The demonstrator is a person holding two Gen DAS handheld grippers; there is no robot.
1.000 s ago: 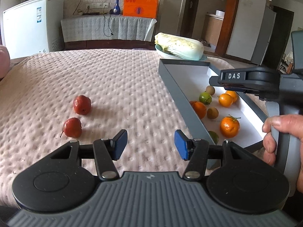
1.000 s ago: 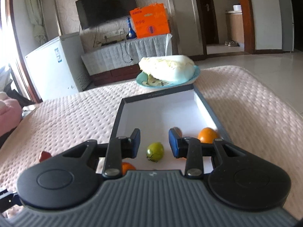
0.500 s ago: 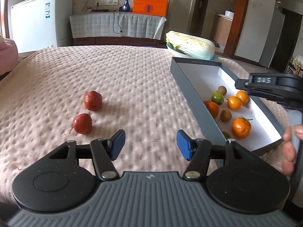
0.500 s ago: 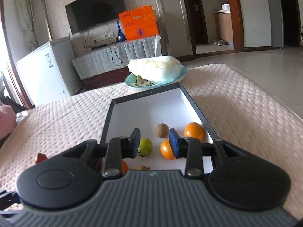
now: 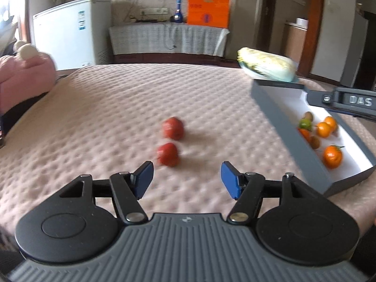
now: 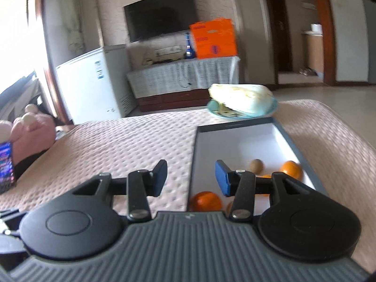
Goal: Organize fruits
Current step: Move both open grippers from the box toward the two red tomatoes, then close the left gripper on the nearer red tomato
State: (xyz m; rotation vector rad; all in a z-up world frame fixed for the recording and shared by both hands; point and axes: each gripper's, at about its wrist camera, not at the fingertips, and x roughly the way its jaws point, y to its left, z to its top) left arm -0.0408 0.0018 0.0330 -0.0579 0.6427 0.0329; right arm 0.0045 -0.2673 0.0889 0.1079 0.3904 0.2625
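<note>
Two red fruits lie on the pink quilted cover in the left wrist view: a near one (image 5: 167, 154) and a far one (image 5: 172, 128). My left gripper (image 5: 186, 179) is open and empty, just short of the near red fruit. A grey box (image 5: 272, 108) with a white inside holds several oranges (image 5: 332, 156), a green fruit (image 5: 305, 124) and brown fruits. My right gripper (image 6: 190, 177) is open and empty over the box's left wall (image 6: 193, 159); oranges (image 6: 291, 169) and a brown fruit (image 6: 256, 165) lie beyond it.
A cabbage on a blue plate (image 6: 242, 98) sits behind the box. A pink plush toy (image 5: 23, 75) lies at the cover's left edge. A phone screen (image 6: 5, 164) shows at far left. A white freezer (image 6: 94, 84) and a covered cabinet (image 5: 168, 38) stand behind.
My left gripper has swung left, bringing the two red fruits near its centre. My right gripper has drawn back and left from inside the box to its left wall.
</note>
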